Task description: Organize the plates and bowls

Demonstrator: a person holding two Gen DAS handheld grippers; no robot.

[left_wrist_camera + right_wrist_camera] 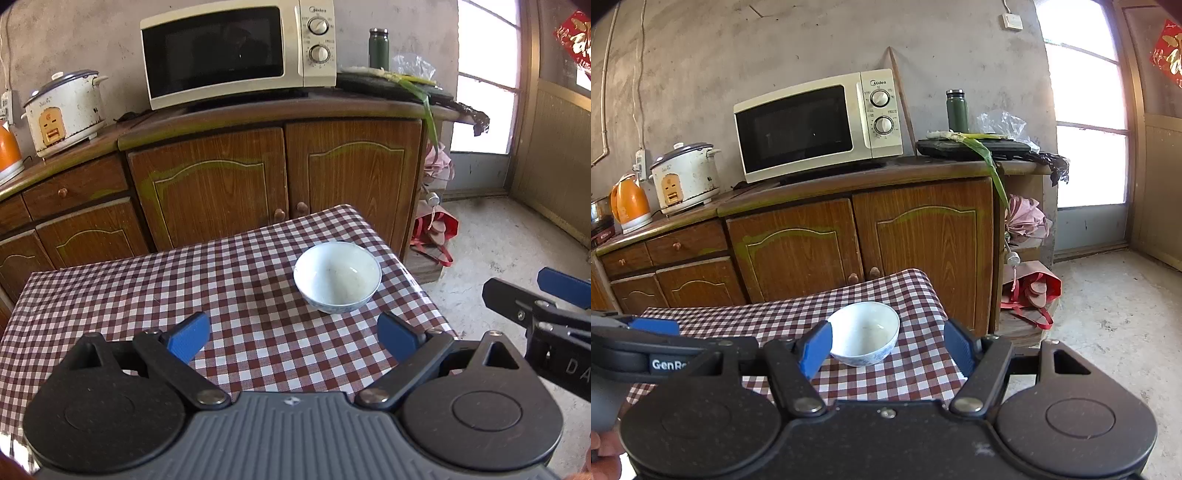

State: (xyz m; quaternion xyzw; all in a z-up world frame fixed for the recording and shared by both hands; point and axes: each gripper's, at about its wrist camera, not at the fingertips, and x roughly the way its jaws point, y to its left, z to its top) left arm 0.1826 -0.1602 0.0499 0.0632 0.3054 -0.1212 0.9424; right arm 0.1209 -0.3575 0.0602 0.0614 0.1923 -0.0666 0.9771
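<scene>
You see glossy glazed ceramic bowl [337, 277], smooth checked tablecloth [147, 295], scuffed wood-grain cabinet [258, 173], rough plaster wall [812, 40].

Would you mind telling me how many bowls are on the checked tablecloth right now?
1. A single white ceramic bowl sits upright near the far right corner of the red-and-white checked tablecloth. The table's near edge is hidden behind the grippers, so another could be out of view.

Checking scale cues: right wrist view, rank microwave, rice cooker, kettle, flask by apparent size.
1. microwave
2. rice cooker
3. kettle
4. flask
Kettle and flask are close; the ranking between them is unsure.
</scene>
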